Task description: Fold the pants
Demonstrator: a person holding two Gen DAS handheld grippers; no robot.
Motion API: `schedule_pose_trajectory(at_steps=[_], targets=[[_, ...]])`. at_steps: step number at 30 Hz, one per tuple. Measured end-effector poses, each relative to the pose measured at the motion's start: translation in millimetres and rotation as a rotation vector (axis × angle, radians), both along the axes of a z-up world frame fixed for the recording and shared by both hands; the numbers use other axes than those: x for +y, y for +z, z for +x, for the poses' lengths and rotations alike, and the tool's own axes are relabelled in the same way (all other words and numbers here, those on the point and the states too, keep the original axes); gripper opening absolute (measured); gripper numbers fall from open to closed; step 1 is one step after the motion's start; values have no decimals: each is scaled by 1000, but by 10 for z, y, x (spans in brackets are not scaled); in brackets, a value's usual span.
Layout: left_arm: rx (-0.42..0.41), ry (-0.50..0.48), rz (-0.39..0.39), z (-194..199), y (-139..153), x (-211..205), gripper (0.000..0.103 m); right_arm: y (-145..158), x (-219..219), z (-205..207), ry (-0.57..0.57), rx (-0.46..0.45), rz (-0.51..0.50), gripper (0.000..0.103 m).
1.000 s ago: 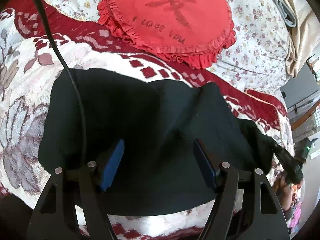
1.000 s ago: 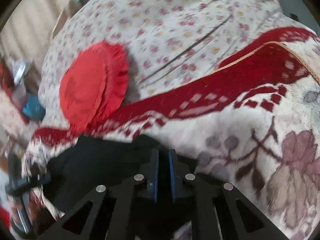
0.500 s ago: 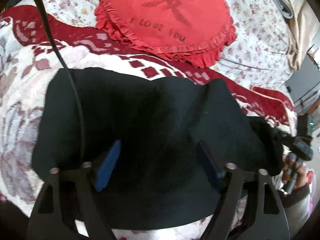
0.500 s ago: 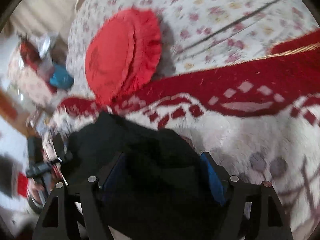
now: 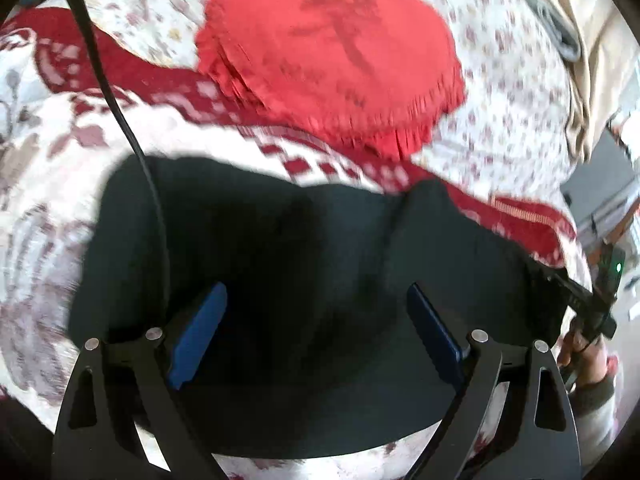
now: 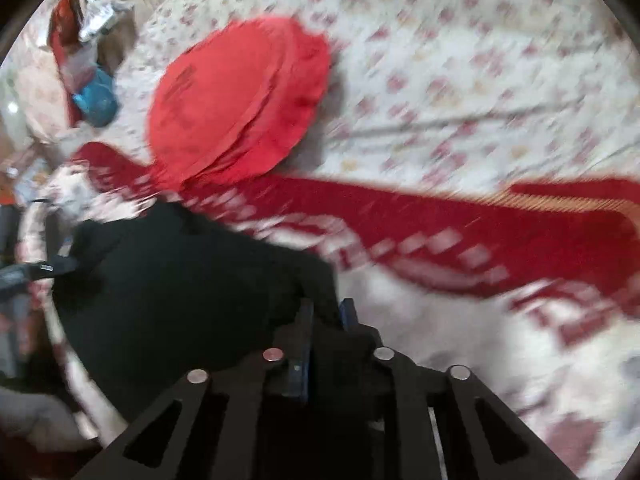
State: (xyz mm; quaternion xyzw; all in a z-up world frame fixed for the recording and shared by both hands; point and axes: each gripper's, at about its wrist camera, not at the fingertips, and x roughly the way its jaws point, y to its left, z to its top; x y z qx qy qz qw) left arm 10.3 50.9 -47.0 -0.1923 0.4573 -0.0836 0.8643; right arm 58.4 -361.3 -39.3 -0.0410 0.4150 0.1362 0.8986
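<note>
While right tongs [image 6: 325, 312] clamp the black pants' [image 5: 304, 280] right edge, left tongs [image 5: 316, 320] hover apart over its middle; bundle's long axis spans between them

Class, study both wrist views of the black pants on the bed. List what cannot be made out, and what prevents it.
1. Red cushion lettering: left view, motion blur.
2. Folds of the black pants: both views, dark cloth hides creases.
3. Cloth between the right tongs: right view, the narrow gap is dark and blurred.
4. Pants' near edge: left view, covered by the open left tongs.
</note>
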Motion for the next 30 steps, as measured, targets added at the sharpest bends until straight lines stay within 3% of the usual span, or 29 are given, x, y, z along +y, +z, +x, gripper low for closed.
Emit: schedule_pose_trajectory(at_steps=[1,3,5,7,8,12,13,16,19,24,30], targets=[[-10,13,0,-11,38,39,91,65,-62,19,-38,-25,-43,10],[-5,16,-8,-9,48,76,91,78,-252,86,-77,-10,36,10],[12,16,0,10,10,68,91,-82,-398,187,-172,7,-1,11],[34,14,7,17,-50,49,91,-249,-551,261,-236,76,20,20],[38,9,6,14,-62,42,91,-289,-642,255,-264,100,64,33],[5,12,36,-3,-5,38,91,-223,-1009,82,-435,85,48,37],[2,14,38,-1,0,49,91,-160,-1104,4,-458,84,96,37],[-6,23,50,13,16,75,91,16,-1065,-157,-395,61,235,38],[-16,21,82,22,17,36,91,104,-657,-232,-262,38,285,43],[-1,3,117,69,-40,-57,91,-57,67,-191,-101,65,284,43],[22,2,149,99,-146,-115,91,-402,335,-112,-96,124,178,43]])
